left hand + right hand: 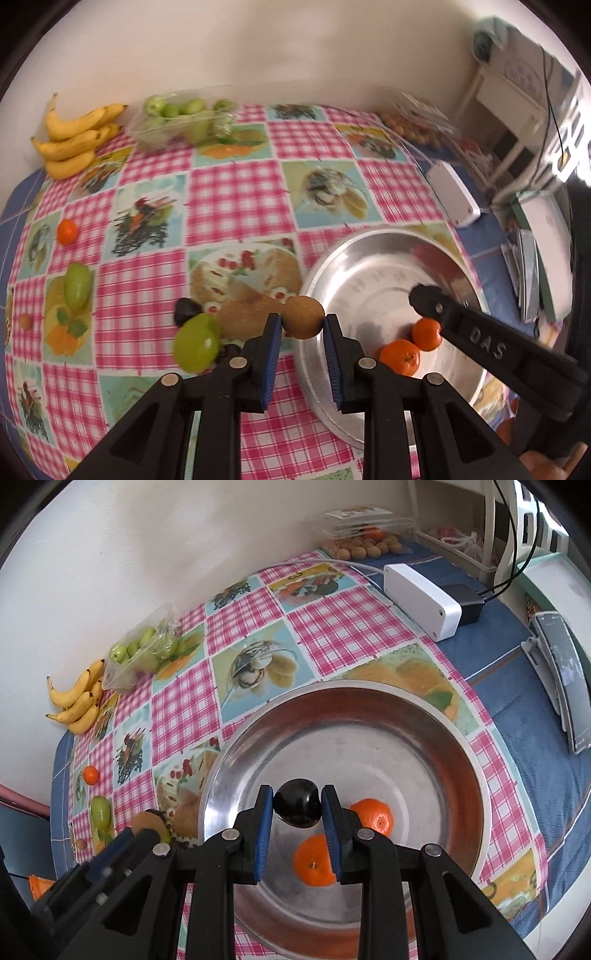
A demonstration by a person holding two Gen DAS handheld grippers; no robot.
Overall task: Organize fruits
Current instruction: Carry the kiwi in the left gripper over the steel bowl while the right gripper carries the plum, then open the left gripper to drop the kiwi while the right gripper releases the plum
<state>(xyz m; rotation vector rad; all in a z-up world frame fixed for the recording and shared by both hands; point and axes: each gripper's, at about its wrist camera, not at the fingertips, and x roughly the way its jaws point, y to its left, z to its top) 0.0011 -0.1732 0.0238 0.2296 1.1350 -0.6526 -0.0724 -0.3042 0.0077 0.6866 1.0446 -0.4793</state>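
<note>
My left gripper [303,326] is shut on a brown kiwi [303,316], held just left of the metal bowl's rim [314,369]. My right gripper [297,812] is shut on a dark plum [296,808], held above the metal bowl [443,746]. Two oranges lie in the bowl [314,860] [373,814]; they also show in the left wrist view [400,356] [426,332]. On the cloth lie a green pear [195,341], a dark fruit [186,312], another green pear [77,284], an orange [67,231] and a small brownish fruit [25,321].
Bananas [74,140] and a clear tray of green fruit [177,122] sit at the back by the wall. A white box [421,600] with a black adapter [461,598], a tray of small brown fruits [365,546] and a tablet stand [561,675] are on the right.
</note>
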